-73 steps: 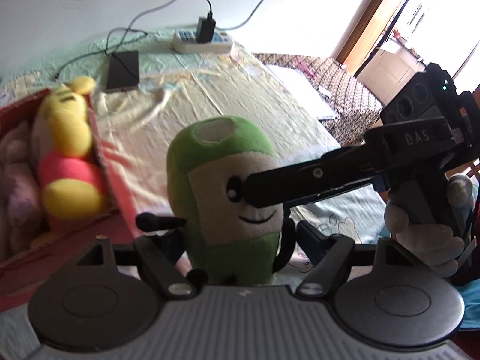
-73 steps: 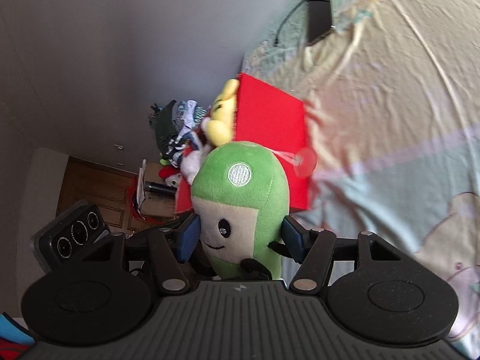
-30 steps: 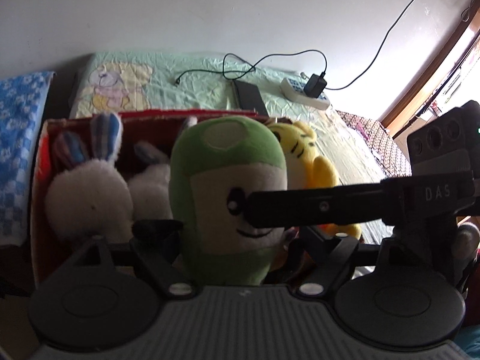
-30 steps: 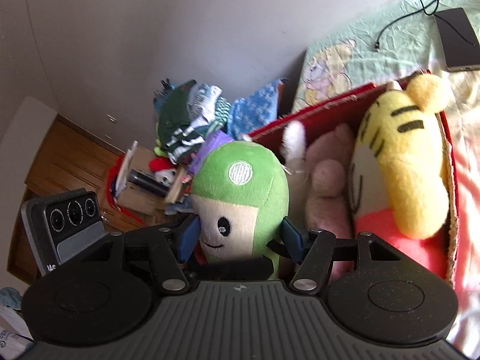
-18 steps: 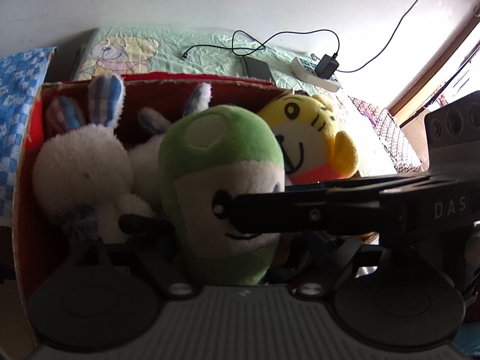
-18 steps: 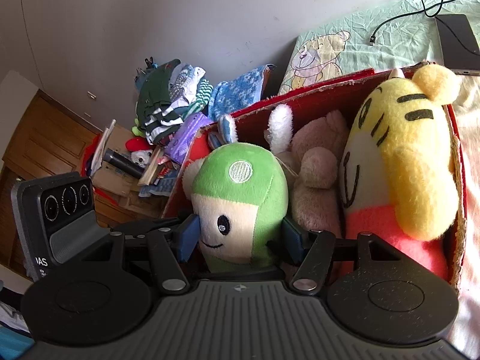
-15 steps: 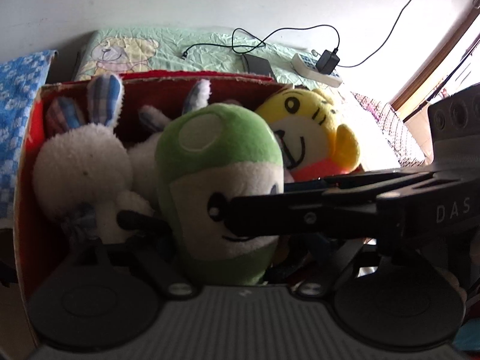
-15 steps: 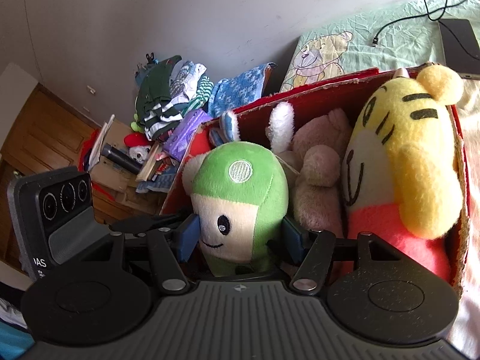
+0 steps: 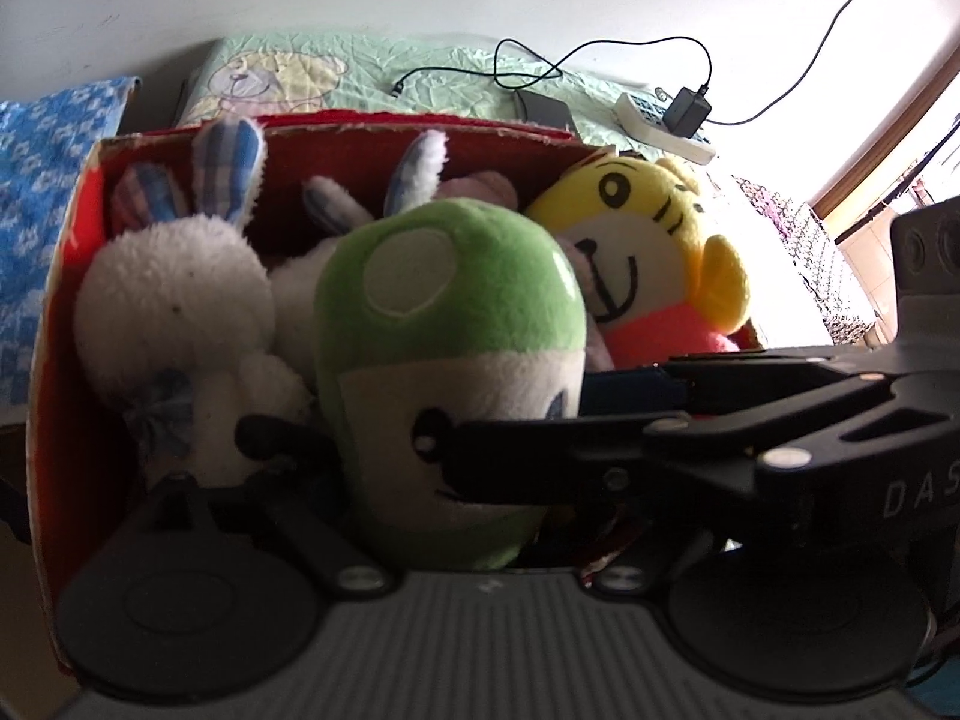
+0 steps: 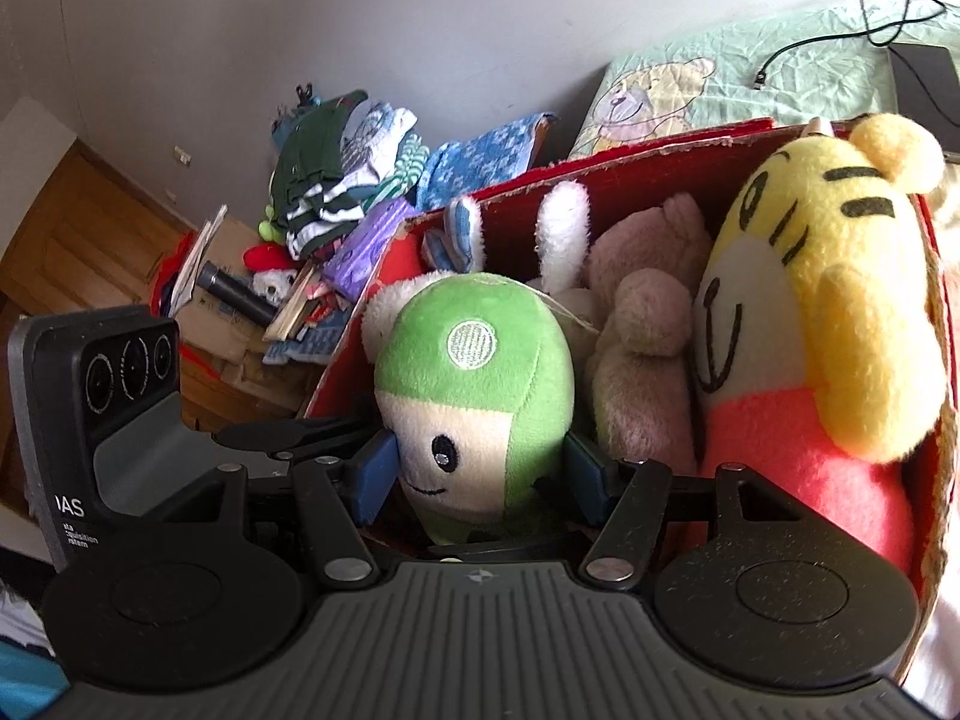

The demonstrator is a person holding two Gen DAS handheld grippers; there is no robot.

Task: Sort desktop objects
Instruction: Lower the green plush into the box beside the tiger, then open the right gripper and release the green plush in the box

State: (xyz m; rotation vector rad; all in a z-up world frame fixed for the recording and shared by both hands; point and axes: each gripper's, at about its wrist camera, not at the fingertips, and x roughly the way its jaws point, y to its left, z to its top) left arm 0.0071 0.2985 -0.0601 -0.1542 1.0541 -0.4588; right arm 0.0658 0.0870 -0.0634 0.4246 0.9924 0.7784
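A green plush (image 9: 450, 324) with a cream face stands upright in the front left of the red box (image 9: 420, 120), low among the other toys. Both grippers hold it. My left gripper (image 9: 456, 480) is shut on its sides, with the right finger hidden. My right gripper (image 10: 480, 474) is shut on the green plush (image 10: 474, 384), a blue pad pressing on each side; in the left wrist view its fingers (image 9: 540, 456) cross the toy's face. A white rabbit (image 9: 174, 300) sits on its left. A pink plush (image 10: 648, 324) and a yellow tiger (image 10: 840, 276) lie to its right.
The red box (image 10: 630, 180) rests on a bed with a pale green sheet (image 9: 360, 72). A black device (image 9: 543, 108), a cable and a power strip (image 9: 660, 120) lie behind it. Clothes (image 10: 342, 168) and clutter are piled off the bed's end.
Both grippers have carried the green plush from above the open bed over to the red box and lowered it in among the other toys. Both still grip it.
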